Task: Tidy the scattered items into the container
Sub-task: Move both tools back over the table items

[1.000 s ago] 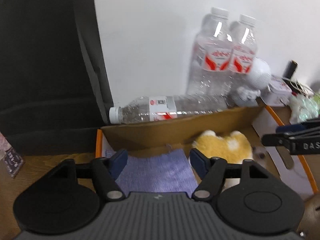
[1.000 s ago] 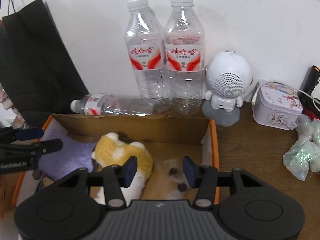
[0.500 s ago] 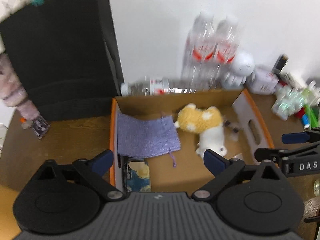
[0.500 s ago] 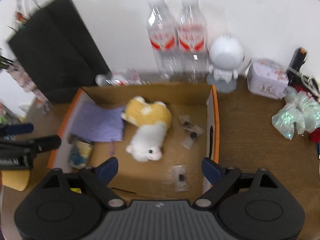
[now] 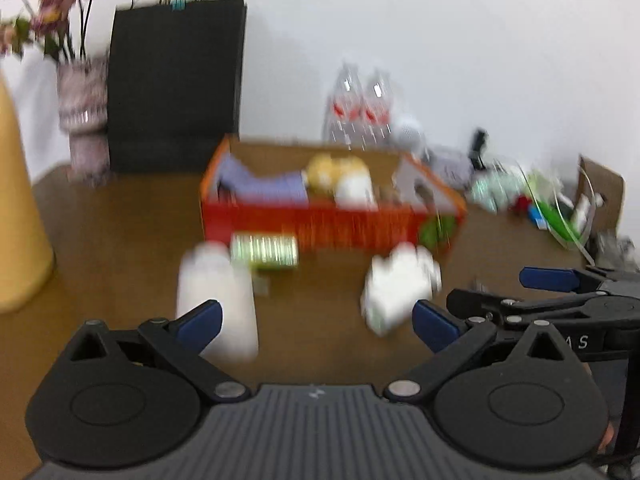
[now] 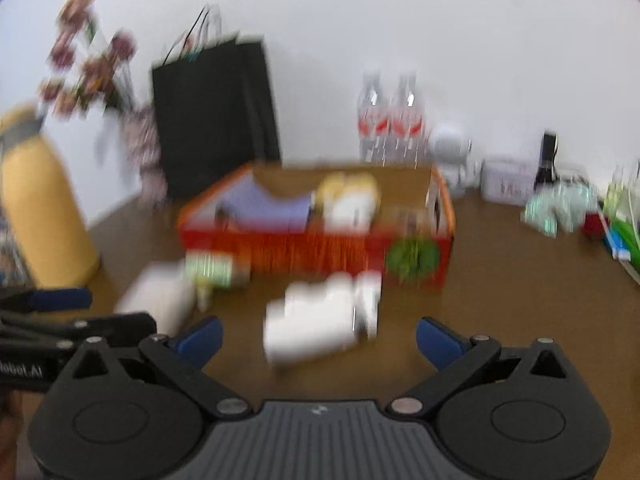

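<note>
White bottle (image 5: 218, 300) ahead of left gripper (image 5: 316, 322) | white pack (image 6: 320, 322) before right gripper (image 6: 318, 336) | both jaws spread wide, just opened, empty | straddle fully before you squeeze, then box (image 5: 320, 224).

You have bare tabletop (image 6: 500, 288) right of the box (image 6: 316, 248); white bottles (image 6: 316, 324) block its front.

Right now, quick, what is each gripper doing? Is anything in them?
Left gripper: open, jaws have just been opening, nothing held between them.
Right gripper: open, jaws have just been opening, nothing held.
</note>
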`<act>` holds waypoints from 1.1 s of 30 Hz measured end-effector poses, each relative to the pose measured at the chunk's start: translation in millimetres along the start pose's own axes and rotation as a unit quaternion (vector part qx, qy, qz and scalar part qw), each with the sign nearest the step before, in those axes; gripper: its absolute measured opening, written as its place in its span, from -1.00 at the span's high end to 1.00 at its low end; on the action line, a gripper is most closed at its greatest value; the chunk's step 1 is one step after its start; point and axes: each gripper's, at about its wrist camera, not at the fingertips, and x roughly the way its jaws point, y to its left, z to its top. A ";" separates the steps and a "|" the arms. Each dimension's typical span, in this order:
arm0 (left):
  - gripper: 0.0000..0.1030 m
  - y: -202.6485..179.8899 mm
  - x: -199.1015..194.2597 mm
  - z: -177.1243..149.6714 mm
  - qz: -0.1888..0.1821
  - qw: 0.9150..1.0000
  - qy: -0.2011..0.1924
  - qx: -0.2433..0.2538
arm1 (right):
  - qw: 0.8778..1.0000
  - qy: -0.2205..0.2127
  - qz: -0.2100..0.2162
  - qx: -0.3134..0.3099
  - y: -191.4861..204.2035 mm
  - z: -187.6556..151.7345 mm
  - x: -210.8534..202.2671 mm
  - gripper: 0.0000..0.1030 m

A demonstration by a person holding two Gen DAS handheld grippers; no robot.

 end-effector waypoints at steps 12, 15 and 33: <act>-1.00 -2.0 12.2 -61.9 0.050 0.997 0.057 0.010 | 0.999 0.036 -0.030 -0.028 15.5 -68.1 -4.9 -1.00; -1.00 -7.6 11.7 -70.9 0.063 0.997 0.044 0.031 | 0.998 0.042 -0.033 -0.023 12.0 -73.7 -2.9 -1.00; -1.00 -3.2 13.1 -70.3 0.061 0.997 0.043 0.028 | 0.998 0.043 -0.040 -0.024 11.8 -73.7 -0.7 -1.00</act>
